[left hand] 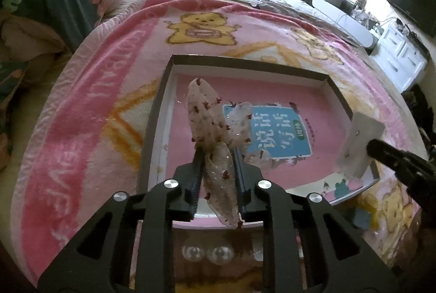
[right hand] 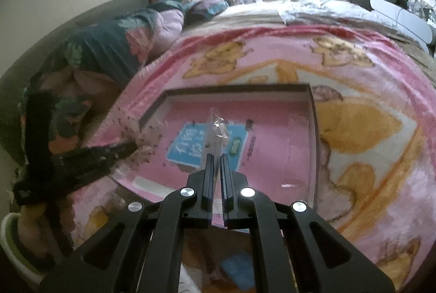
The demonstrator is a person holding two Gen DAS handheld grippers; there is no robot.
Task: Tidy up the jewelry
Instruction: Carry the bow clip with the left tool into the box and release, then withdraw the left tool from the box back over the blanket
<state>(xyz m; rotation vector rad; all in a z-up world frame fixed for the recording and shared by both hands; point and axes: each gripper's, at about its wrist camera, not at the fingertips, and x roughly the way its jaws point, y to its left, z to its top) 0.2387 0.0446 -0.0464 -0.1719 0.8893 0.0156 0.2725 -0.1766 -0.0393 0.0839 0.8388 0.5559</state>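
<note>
Left wrist view: left gripper [left hand: 218,156] fingers narrowly flank a beaded mesh scrunchie [left hand: 209,126] stretching away over the pink-lined tray [left hand: 335,85]; right gripper [right hand: 216,156] pinches a clear bag [right hand: 216,126].

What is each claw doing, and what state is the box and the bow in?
Left claw: jaws slightly apart, with the bow between them.
Sheer white bow with red dots: hanging over the box.
Right claw: shut on a small clear plastic bag.
Shallow dark-rimmed box with pink floor: open, lying on the pink bear blanket.
</note>
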